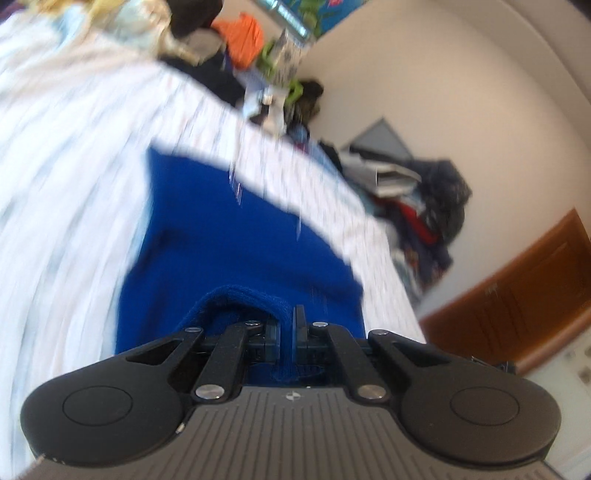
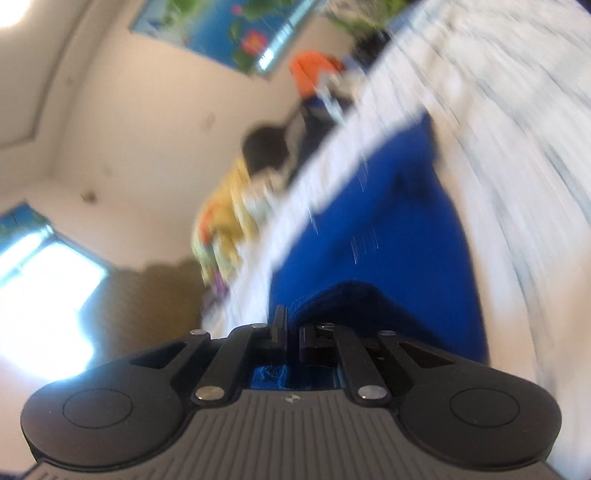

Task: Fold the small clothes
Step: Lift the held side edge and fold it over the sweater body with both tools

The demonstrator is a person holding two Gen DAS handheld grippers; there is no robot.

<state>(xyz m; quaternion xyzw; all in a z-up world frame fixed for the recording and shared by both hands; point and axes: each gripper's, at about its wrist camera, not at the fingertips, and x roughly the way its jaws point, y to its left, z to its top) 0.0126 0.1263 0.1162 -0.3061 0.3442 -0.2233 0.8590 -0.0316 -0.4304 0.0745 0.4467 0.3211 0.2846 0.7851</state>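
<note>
L wrist view: white patterned bed sheet [image 1: 74, 184] fills the left side, streaked w/ motion blur. Centre, a royal-blue garment [image 1: 229, 236] lies spread on the sheet, its near hem lifted & pinched in the left gripper [image 1: 287, 325], whose black fingers [image 1: 299, 321] sit together, clamped on the cloth's folded edge. Beyond the sheet's far edge, a heap of mixed clothes [image 1: 240, 40], incl. an orange piece, runs along a pale wall [image 1: 461, 74]; a darker pile [image 1: 424, 206] sits further right. Far right, a brown wooden door [image 1: 524, 288].

R wrist view: bright window [image 2: 40, 288] at left, wall poster [image 2: 229, 26] w/ blue & green print up top. A yellow-orange clothes pile [image 2: 225, 221] sits beside the bed edge. Centre-right, the same blue garment [image 2: 399, 221] stretches over the sheet [image 2: 517, 147], its near hem caught in the right gripper [image 2: 291, 328], fingers [image 2: 279, 325] closed tight on the fabric. Both views heavily blurred; fabric detail & garment type can't be told.
</note>
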